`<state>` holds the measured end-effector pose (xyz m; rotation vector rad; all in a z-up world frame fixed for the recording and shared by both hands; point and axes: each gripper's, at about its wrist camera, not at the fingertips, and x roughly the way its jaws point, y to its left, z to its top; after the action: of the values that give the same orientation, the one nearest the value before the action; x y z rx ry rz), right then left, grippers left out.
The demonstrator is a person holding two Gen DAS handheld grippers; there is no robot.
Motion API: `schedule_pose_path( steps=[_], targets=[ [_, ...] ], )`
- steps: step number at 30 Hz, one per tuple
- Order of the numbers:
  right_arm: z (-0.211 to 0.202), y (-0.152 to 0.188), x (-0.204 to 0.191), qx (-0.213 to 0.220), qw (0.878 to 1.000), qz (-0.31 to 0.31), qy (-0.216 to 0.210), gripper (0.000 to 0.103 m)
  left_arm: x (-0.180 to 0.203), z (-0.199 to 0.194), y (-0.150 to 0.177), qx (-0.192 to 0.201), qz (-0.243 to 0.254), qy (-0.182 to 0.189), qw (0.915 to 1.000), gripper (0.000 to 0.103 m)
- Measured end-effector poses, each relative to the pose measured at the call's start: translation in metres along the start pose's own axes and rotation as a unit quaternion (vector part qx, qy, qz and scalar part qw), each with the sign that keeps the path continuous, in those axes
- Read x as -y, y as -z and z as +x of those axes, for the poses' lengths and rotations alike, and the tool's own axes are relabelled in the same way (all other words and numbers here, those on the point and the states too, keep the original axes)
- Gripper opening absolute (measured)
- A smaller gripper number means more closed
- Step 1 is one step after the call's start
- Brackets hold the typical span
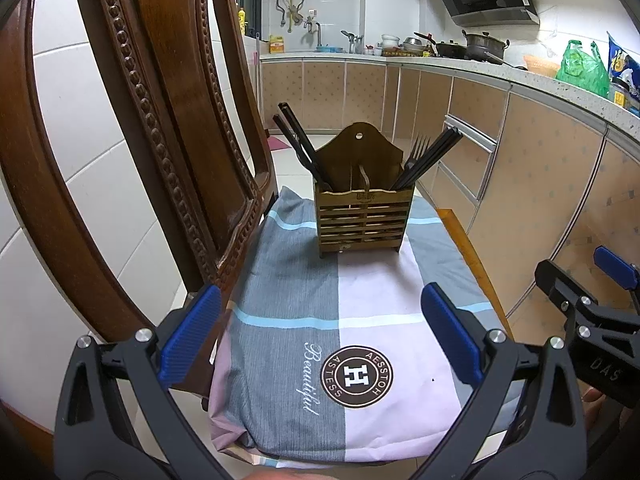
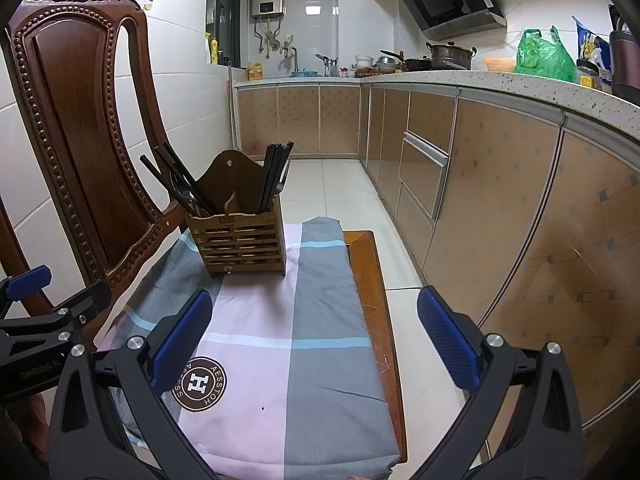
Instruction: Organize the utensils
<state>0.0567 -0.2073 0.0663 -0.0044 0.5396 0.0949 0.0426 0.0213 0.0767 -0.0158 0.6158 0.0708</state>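
A slatted wooden utensil holder (image 1: 363,220) stands on a checked cloth (image 1: 288,292) over a chair seat; it also shows in the right wrist view (image 2: 240,240). Black chopsticks (image 1: 298,140) lean out of its left compartment. More black chopsticks (image 1: 430,158) and a fork (image 1: 418,148) stand in its right compartment. My left gripper (image 1: 320,336) is open and empty above the near part of the cloth. My right gripper (image 2: 314,340) is open and empty over the cloth's right side, and shows at the right of the left wrist view (image 1: 600,292).
The carved wooden chair back (image 1: 132,128) rises close on the left. The seat's wooden edge (image 2: 374,280) shows right of the cloth. Kitchen cabinets (image 2: 500,184) and a cluttered counter (image 2: 460,74) run along the right. Tiled floor (image 2: 332,184) lies beyond.
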Motion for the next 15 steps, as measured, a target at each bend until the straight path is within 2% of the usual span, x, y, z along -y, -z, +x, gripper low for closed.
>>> schedule_pose_path(
  steps=[15],
  targets=[
    [0.0069,0.0019,0.0023,-0.01,1.0,0.0,0.001,0.1,-0.0002,0.0095,0.0007,-0.01,-0.004,-0.003,0.9999,0.099]
  ],
)
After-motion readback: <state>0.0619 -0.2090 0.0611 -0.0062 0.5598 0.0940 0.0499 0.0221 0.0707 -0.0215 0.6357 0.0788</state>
